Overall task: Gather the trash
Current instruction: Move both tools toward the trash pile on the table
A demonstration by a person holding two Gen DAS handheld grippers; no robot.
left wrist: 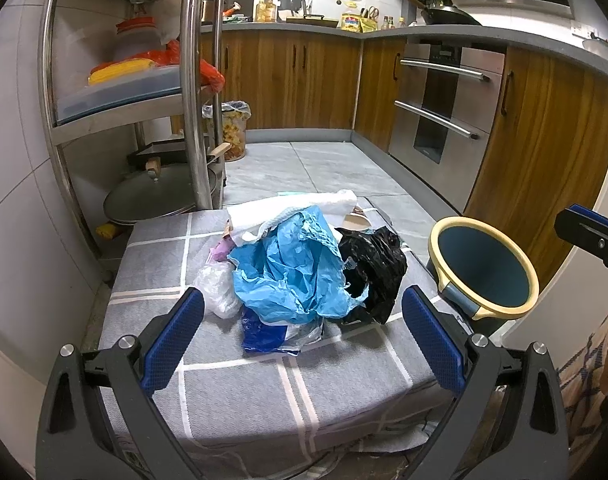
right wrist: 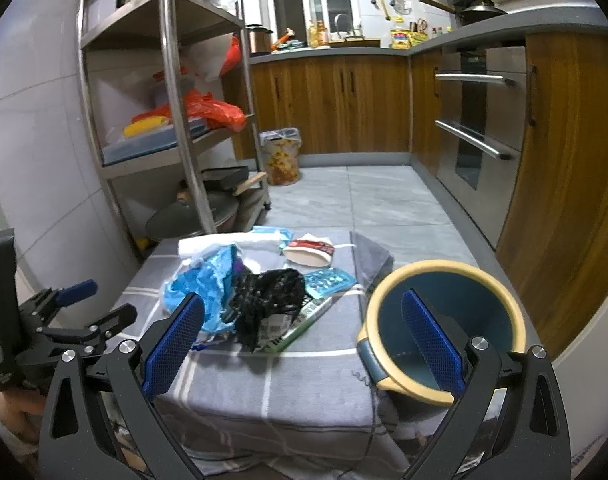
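A heap of trash lies on a low table under a grey checked cloth (left wrist: 263, 384): a crumpled blue plastic bag (left wrist: 291, 268), a black plastic bag (left wrist: 378, 268), a white bag (left wrist: 291, 206), a clear bag (left wrist: 217, 288) and a dark blue wrapper (left wrist: 263, 334). The right wrist view also shows a paper cup (right wrist: 310, 254) and a teal blister pack (right wrist: 330, 282). A blue bin with a cream rim (left wrist: 484, 268) stands at the table's right side. My left gripper (left wrist: 304, 336) is open just short of the heap. My right gripper (right wrist: 304, 340) is open above the table's near right corner and the bin (right wrist: 448, 320).
A steel rack (left wrist: 191, 80) with pot lids and boxes stands at the left. Wooden cabinets (left wrist: 291, 76) and an oven (left wrist: 444, 100) line the back and right. A lined floral bin (left wrist: 233, 130) stands on the tiled floor. A person's sleeve (left wrist: 592, 372) shows at the right edge.
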